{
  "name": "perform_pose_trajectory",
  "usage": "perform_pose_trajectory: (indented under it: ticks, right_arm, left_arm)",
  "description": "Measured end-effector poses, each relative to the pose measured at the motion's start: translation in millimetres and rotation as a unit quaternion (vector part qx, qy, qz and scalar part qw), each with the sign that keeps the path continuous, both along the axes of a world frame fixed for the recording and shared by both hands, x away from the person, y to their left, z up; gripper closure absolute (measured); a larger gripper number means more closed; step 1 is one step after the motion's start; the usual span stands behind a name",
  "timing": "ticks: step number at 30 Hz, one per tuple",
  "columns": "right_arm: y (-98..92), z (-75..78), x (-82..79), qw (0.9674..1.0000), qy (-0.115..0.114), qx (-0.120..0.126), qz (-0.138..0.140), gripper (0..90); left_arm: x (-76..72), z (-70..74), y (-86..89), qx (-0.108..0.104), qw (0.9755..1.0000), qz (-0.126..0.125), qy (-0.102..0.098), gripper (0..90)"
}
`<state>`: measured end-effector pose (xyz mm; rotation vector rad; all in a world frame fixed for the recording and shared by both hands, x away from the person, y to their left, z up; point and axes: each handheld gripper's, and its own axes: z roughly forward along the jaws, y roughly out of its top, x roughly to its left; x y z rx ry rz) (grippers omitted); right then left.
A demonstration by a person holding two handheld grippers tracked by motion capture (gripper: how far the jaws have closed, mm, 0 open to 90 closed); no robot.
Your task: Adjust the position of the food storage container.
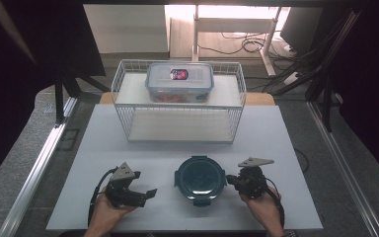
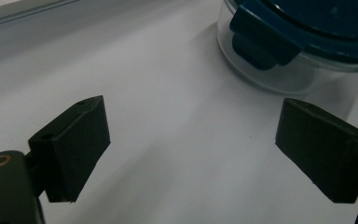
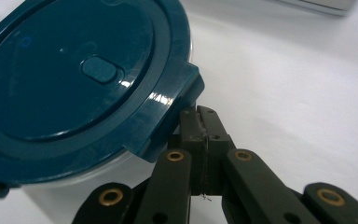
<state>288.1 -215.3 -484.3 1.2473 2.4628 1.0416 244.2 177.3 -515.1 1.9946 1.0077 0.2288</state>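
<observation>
The round container (image 1: 200, 177) with its dark blue lid sits on the desk (image 1: 276, 148) between both tongs, the left tongs (image 1: 145, 193) spread wide, the right tongs (image 1: 231, 179) clenched against a lid latch (image 3: 179, 93), seemingly about to pry it up.

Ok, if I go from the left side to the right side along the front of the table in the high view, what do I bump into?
Left tongs → round blue-lidded container → right tongs.
</observation>
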Motion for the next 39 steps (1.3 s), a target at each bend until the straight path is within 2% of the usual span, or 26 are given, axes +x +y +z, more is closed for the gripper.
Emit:
perform_pose_trajectory:
  ticks: [12,17,19,23,26,29,30,31,32,33,34,35,37,39]
  right_arm:
    - [28.6,-4.1,-4.2,0.9992,-0.003,0.017,0.036,89.9]
    - [31.4,-3.9,-6.1,0.9985,-0.003,0.014,0.053,89.8]
    - [30.8,-1.8,-7.4,0.9977,-0.013,0.012,0.065,89.5]
    - [28.6,1.0,-12.8,0.9956,-0.06,-0.022,0.068,73.8]
    - [22.1,3.2,-14.8,0.9942,-0.081,-0.02,0.067,59.3]
    - [13.9,5.3,-14.3,0.9934,-0.091,0.001,0.07,41.3]
    - [13.9,5.3,-14.3,0.9934,-0.091,0.001,0.07,41.3]
    - [8.9,5.6,-13.5,0.993,-0.092,0.017,0.072,29.9]
    - [8.9,5.6,-13.5,0.993,-0.092,0.017,0.072,29.9]
    - [5.6,4.4,-13.4,0.9928,-0.089,0.029,0.074,20.4]
    - [5.6,4.4,-13.4,0.9928,-0.089,0.029,0.074,20.4]
    - [4.1,2.2,-14.7,0.9923,-0.089,0.033,0.08,13.3]
    - [4.4,0.0,-16.7,0.992,-0.088,0.029,0.085,8.2]
    - [5.3,-1.7,-18.6,0.991,-0.09,0.027,0.096,6.8]
  left_arm:
    - [1.0,-0.3,7.4,0.005,1.0,0.008,0.0,10.5]
    - [0.9,-0.7,8.7,0.01,0.9999,0.01,0.0,10.5]
    - [0.5,-0.5,11.0,0.009,0.9999,0.011,-0.001,10.5]
    - [-0.7,1.8,17.0,0.005,0.9999,0.01,-0.007,8.9]
    - [-3.3,4.1,17.5,0.012,0.9997,0.008,-0.017,6.5]
    - [-7.6,3.9,18.0,0.02,0.9995,0.007,-0.022,4.2]
    - [-8.7,3.3,18.4,0.022,0.9995,0.004,-0.023,4.2]
    - [-10.6,1.8,19.4,0.018,0.9995,0.006,-0.027,3.3]
    - [-10.6,1.8,19.4,0.018,0.9995,0.006,-0.027,2.5]
    - [-11.7,0.5,21.2,0.01,0.9994,0.007,-0.031,2.2]
    - [-11.7,0.5,21.2,0.01,0.9994,0.007,-0.031,1.8]
    - [-12.5,-1.1,22.9,0.001,0.9994,0.008,-0.035,1.6]
    - [-12.7,-2.8,24.9,-0.006,0.9994,0.007,-0.034,1.0]
    - [-12.6,-4.3,25.9,-0.006,0.9994,0.01,-0.033,1.0]
